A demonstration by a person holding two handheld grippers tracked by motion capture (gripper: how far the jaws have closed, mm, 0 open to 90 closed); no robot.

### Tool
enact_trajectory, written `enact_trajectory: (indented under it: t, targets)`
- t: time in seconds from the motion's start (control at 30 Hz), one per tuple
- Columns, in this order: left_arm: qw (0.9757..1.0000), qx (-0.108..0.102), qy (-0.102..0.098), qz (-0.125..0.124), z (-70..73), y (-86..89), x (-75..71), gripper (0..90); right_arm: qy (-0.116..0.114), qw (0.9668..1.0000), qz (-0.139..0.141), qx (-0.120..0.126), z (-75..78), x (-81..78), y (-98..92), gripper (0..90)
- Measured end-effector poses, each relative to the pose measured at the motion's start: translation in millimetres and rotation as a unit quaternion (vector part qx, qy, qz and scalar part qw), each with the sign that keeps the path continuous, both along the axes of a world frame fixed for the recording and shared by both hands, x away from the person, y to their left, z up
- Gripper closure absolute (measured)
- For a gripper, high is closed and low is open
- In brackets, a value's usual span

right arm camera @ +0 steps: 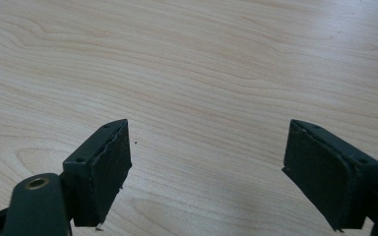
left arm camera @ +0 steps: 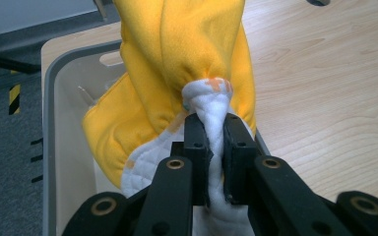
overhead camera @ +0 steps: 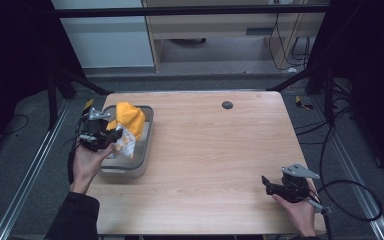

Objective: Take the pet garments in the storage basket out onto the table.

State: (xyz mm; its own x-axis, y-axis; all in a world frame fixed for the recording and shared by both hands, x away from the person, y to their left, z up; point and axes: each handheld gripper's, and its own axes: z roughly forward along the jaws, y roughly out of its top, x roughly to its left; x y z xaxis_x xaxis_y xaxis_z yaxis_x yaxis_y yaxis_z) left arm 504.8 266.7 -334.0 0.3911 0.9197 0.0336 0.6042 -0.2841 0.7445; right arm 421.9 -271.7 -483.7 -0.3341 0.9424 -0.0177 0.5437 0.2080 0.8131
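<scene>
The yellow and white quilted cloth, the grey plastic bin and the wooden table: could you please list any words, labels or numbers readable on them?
None can be read.
Yellow and white quilted cloth, clamped in the left gripper: orange marks on its white side, no letters.
Grey plastic bin: no label.
Light wooden table: wood grain and a round dark cap, no print.
Yellow-and-black hazard stripe on the floor: a marking, no text.

High view looks down over the whole table [overhead camera: 215, 150]; each gripper view peers close along its own jaws at that tabletop
</scene>
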Motion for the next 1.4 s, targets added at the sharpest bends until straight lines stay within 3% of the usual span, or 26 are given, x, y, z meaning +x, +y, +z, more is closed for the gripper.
enact_trajectory:
  t: [0.83, 1.4]
  targets:
    - [0.9986, 0.001, -0.015, -0.051, 14.2, -22.8, -13.4, 83.0, 0.003, 1.0000, -0.001, 0.003, 0.0, -0.1, 0.5, 18.0]
    - [0.9941, -0.014, -0.028, -0.104, 21.4, -52.2, -24.1, 82.9, -0.005, 1.0000, -0.004, 0.003, 1.0, -1.0, -1.9, 18.0]
